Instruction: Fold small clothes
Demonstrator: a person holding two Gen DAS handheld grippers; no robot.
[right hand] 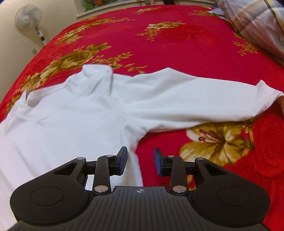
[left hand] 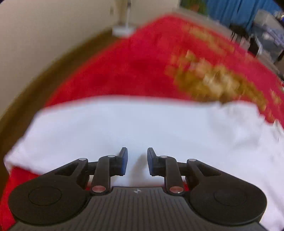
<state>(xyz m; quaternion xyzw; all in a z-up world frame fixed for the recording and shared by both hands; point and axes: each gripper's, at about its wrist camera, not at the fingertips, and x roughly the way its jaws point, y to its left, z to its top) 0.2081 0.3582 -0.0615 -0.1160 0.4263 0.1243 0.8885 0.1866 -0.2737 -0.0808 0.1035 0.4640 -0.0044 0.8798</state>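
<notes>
White long-sleeved shirt [right hand: 74,110] lies spread on red floral bedspread [right hand: 177,46]. Left gripper [left hand: 137,160] and right gripper [right hand: 140,160] hover above it, jaws apart, nothing between them.

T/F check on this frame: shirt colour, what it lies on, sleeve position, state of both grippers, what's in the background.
1. The white shirt lies on a red floral blanket. True.
2. The sleeve is folded across the body. False: it stretches out sideways.
3. The right gripper is clamped on cloth. False: the jaws are apart, with the shirt's edge between them.
4. The left gripper hangs open over white fabric. True.
5. A standing fan is by the wall. True.
</notes>
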